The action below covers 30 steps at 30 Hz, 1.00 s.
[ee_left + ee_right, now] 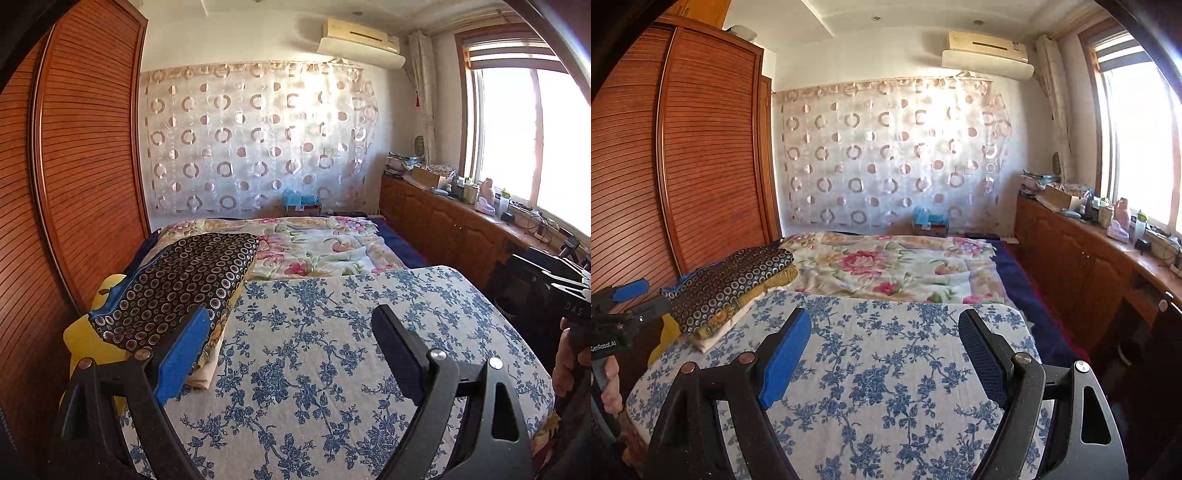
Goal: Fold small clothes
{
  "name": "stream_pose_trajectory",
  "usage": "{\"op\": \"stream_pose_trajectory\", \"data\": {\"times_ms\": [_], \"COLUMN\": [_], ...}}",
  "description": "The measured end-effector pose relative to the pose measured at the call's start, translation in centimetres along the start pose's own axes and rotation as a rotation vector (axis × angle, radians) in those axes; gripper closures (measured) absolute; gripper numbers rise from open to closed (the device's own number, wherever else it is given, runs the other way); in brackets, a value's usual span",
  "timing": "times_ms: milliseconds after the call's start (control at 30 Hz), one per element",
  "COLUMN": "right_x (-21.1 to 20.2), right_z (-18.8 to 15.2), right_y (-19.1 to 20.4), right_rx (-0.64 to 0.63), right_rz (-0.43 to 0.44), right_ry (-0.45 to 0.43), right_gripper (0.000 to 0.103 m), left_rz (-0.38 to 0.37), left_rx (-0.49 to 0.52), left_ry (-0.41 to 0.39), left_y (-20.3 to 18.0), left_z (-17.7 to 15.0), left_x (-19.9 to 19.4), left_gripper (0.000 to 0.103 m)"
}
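Observation:
A stack of folded clothes [184, 284] lies at the far left of the table with the blue floral cloth [332, 369]; a dark piece with ring patterns is on top. My left gripper [291, 310] hovers open over the bare cloth just right of the stack, holding nothing. The right wrist view shows the same stack [731, 280] at the left of the table [886, 369]. My right gripper [884, 314] is open above the middle of the cloth, also holding nothing. Each gripper shows at the edge of the other's view, with a hand [609, 384] on the handle.
Beyond the table lies a bed with a flowered quilt [314, 247]. A slatted wooden wardrobe [81, 166] stands close on the left. A low wooden cabinet [443, 214] with clutter runs under the window on the right. Something yellow [79, 339] sits under the stack.

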State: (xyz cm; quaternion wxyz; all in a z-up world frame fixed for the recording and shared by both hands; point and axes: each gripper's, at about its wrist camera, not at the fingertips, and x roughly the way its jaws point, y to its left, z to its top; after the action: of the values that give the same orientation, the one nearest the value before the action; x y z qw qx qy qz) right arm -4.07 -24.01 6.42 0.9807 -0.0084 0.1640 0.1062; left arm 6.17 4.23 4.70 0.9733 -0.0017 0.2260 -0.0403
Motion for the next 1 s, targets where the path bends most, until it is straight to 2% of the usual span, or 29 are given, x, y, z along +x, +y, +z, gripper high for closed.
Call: {"op": "stream_pose_trajectory", "data": {"times_ms": [67, 1000], "right_x": [1.4, 2.6], "right_z": [-0.1, 0.5], "right_y": [0.0, -1.8], "right_rx": [0.005, -0.006], "right_rz": [-0.001, 0.009], "right_ry": [0.003, 0.001], "right_gripper": [0.02, 0.02], "left_rz": [-0.001, 0.0], "left_rx": [0.0, 0.001], "left_ry": [-0.001, -0.003], "left_y": [-0.1, -0.2], "left_z": [0.1, 0.1], "left_x": [0.0, -0.1], "left_gripper": [0.013, 0.013]}}
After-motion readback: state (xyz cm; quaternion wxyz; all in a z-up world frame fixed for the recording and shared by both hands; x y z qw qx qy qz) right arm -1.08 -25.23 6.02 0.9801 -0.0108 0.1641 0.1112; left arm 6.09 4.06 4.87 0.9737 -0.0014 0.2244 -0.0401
